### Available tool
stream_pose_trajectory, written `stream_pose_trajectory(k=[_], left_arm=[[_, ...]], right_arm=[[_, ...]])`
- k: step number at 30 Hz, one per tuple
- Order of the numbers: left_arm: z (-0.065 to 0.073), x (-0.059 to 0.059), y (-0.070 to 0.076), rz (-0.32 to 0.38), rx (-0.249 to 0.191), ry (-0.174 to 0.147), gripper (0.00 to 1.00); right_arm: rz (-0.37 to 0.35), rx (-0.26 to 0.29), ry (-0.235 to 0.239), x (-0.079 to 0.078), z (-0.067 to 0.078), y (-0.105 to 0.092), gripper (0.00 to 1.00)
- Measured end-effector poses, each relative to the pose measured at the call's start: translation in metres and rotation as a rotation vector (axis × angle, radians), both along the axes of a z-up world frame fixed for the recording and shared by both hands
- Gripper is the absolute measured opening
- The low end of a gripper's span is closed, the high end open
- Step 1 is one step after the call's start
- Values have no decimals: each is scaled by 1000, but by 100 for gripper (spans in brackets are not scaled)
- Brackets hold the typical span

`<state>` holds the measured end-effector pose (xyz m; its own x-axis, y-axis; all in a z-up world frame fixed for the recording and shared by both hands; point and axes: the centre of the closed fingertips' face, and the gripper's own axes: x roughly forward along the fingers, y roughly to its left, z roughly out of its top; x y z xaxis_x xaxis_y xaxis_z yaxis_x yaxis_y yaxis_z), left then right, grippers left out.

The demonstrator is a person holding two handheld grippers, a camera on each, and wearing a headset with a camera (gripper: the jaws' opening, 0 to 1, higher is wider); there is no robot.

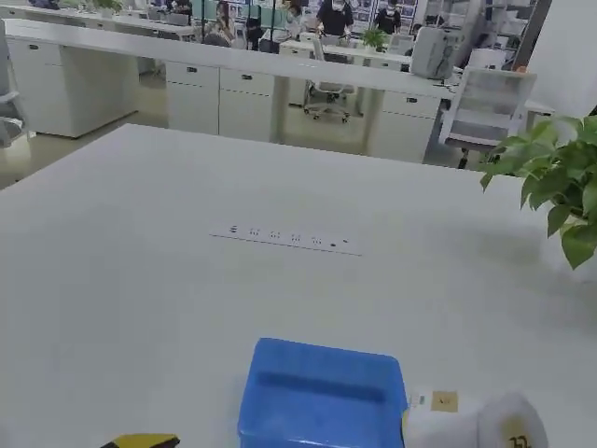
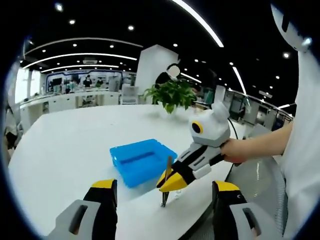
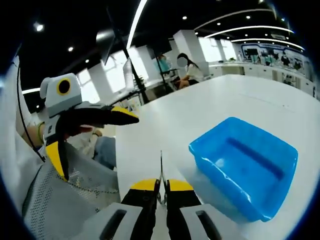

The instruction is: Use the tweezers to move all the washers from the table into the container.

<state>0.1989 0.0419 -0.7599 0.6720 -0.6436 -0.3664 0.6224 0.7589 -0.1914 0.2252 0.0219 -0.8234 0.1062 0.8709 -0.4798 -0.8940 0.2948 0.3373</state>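
Observation:
A blue rectangular container point(image 1: 322, 397) sits near the table's front edge, and what shows of its inside looks empty point(image 3: 245, 165). My right gripper point(image 3: 162, 187) is shut on thin metal tweezers point(image 3: 161, 170), which point forward over the white table beside the container. In the left gripper view the right gripper point(image 2: 172, 181) holds the tweezers point(image 2: 166, 187) tip-down close to the tabletop, just right of the container point(image 2: 142, 160). My left gripper point(image 2: 165, 187) stands wide open with nothing in it. Its yellow-tipped fingers point(image 3: 125, 114) face the right gripper from the left.
A potted plant point(image 1: 560, 182) stands at the table's right edge. A strip of sockets point(image 1: 284, 238) lies flush in the middle of the white table point(image 1: 140, 280). Desks, chairs and people are beyond the far edge. A mesh chair back point(image 3: 70, 200) is close by.

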Motion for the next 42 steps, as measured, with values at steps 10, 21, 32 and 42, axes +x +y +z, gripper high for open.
stream_pose_trajectory(k=[10, 21, 32, 42], left_arm=[[9, 17, 16, 130, -15, -108, 83], [6, 19, 31, 193, 49, -146, 80], [8, 22, 41, 239, 45, -151, 78], [6, 23, 41, 234, 36, -141, 77]], right_arm=[[-88, 93, 29, 17, 27, -11, 2], [-161, 134, -27, 50, 55, -38, 3], [-330, 129, -13, 97, 49, -65, 3], [-463, 67, -8, 128, 29, -84, 3]])
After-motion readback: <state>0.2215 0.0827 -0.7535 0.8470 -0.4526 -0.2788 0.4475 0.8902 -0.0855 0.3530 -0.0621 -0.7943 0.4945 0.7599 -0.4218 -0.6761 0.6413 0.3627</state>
